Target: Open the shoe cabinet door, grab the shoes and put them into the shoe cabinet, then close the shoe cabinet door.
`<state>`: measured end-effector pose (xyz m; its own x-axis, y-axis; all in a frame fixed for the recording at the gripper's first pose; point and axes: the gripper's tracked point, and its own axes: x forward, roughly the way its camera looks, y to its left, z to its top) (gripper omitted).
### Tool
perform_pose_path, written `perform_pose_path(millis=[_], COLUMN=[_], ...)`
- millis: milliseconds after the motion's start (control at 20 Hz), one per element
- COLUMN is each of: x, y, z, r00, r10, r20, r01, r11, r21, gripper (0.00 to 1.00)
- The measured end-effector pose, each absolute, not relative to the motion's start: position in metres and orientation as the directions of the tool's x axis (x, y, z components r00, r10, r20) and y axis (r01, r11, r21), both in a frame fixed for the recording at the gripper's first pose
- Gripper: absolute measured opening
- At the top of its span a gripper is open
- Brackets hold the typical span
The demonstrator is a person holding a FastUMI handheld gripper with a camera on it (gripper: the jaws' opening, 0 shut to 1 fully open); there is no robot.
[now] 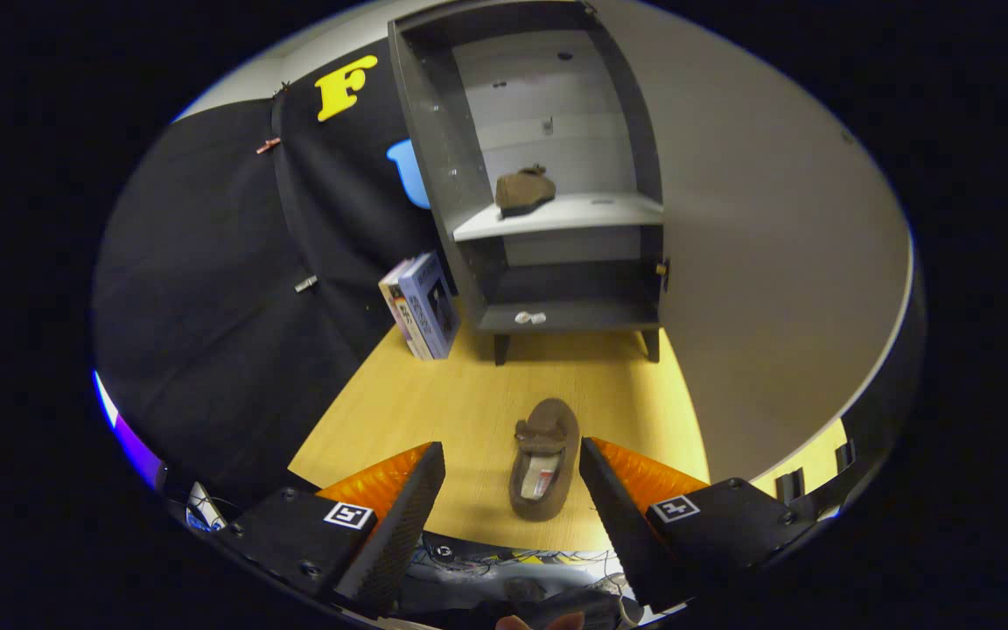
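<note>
Light wooden flooring (469, 402) forms the work surface, bounded on one side by the booth's black cloth wall (224, 289) and on the other by a pale wall (775, 262).

Shoe cabinet (548, 175): stands at the far end of the flooring, well beyond the fingers. Its interior is exposed, showing a light middle shelf (591, 213) and a dark bottom shelf (574, 315). The door itself cannot be clearly identified.

Shoe on the shelf (523, 190): a brown slipper rests on the middle shelf, toward its left end.

Shoe on the floor (545, 458): a matching brown slipper lies on the wooden flooring, with its length running toward the cabinet. It sits between the two fingers, closer to the right finger, and touches neither one. A light insole label is visible inside it.

Gripper (513, 477): the fingers are spread wide, with nothing held between them.

Other items: two boxes (421, 306) lean against the cabinet's left side on the floor. A small pale object (530, 318) sits on the bottom shelf; its identity cannot be determined.
</note>
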<state>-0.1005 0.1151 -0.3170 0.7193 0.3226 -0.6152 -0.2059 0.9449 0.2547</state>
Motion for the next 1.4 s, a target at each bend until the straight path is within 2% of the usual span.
perform_pose_path(millis=[250, 500, 650, 800, 950, 1150, 1250, 1400], x=[-0.080, -0.064, -0.047, -0.026, -0.003, 0.022, 0.024, 0.022], y=[0.151, 0.167, 0.167, 0.171, 0.169, 0.150, 0.154, 0.153], z=[-0.393, -0.469, -0.509, -0.535, -0.551, -0.559, -0.556, -0.549], r00=[0.646, 0.575, 0.570, 0.592, 0.642, 0.712, 0.737, 0.759], r10=[0.338, 0.306, 0.256, 0.218, 0.142, 0.026, 0.042, 0.061], r20=[-0.684, -0.759, -0.781, -0.776, -0.754, -0.702, -0.674, -0.648], r01=[-0.209, -0.117, -0.071, -0.042, -0.021, 0.019, -0.003, -0.059], r11=[0.940, 0.949, 0.962, 0.970, 0.986, 0.998, 0.998, 0.998], r21=[0.268, 0.295, 0.263, 0.240, 0.168, 0.056, 0.059, 0.025], gripper=[0.99, 0.99, 0.99, 0.95, 0.84, 0.53, 0.28, 0.11])
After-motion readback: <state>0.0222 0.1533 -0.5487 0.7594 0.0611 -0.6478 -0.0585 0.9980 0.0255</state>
